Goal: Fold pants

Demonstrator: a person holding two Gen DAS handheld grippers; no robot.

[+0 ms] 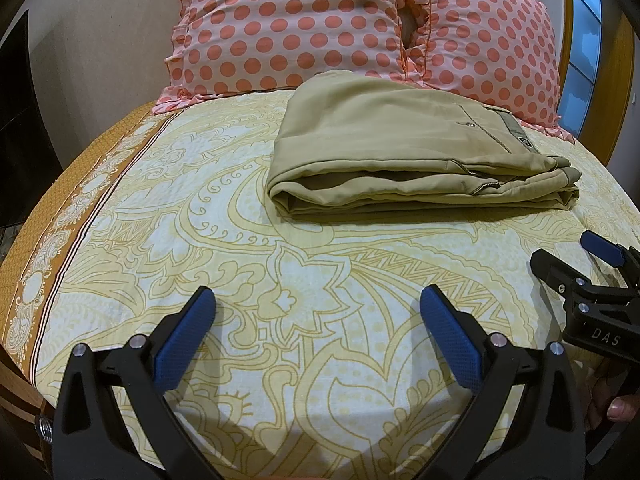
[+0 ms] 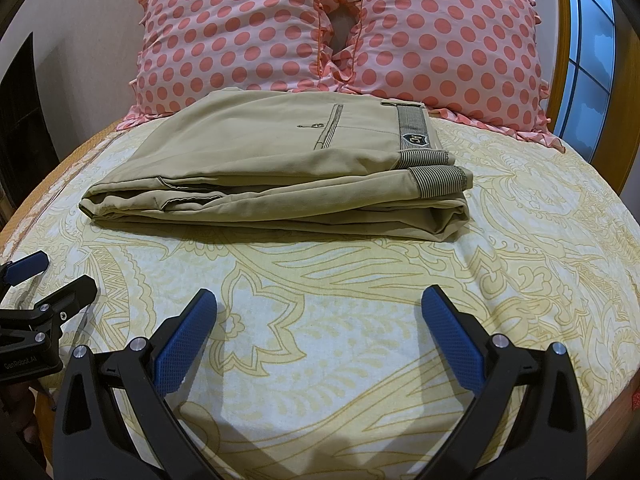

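Observation:
Khaki pants (image 1: 404,148) lie folded into a flat stack on the bed, waistband to the right; they also show in the right wrist view (image 2: 280,168), with a striped waistband lining and a badge. My left gripper (image 1: 318,300) is open and empty, held above the sheet short of the pants. My right gripper (image 2: 320,300) is open and empty too, also short of the pants. The right gripper shows at the right edge of the left wrist view (image 1: 576,256), and the left gripper shows at the left edge of the right wrist view (image 2: 52,276).
A yellow patterned bedsheet (image 1: 280,280) covers the bed. Two pink polka-dot pillows (image 2: 240,32) (image 2: 448,40) lean at the head, just behind the pants. A wooden frame and window (image 2: 592,40) stand at the right. The bed's left edge (image 1: 24,288) drops off.

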